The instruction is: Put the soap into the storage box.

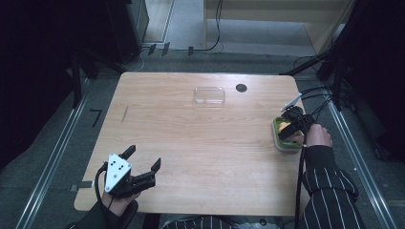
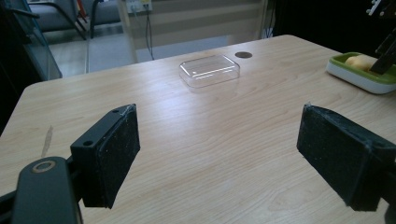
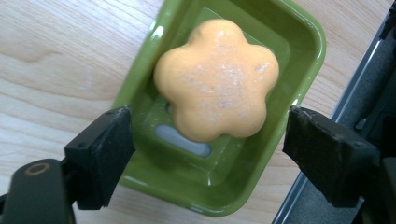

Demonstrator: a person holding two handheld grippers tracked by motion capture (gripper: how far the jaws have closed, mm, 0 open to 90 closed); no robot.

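Right claw (image 3: 205, 144) gapes above wooden table (image 1: 200, 143), grey floor (image 1: 191, 28) beyond.

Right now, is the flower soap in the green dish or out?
In. The orange flower soap lies inside the green dish, its rim all around it. The right gripper is open, fingers astride the dish.

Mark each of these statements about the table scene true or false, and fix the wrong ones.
1. The flower-shaped orange soap lies in the green dish. True.
2. The right gripper is shut on the soap. False: its jaws stand open on either side of the dish.
3. The clear plastic lid sits on the dish. False: it lies apart, toward the table's far edge.
4. The left gripper is open and holds nothing. True.
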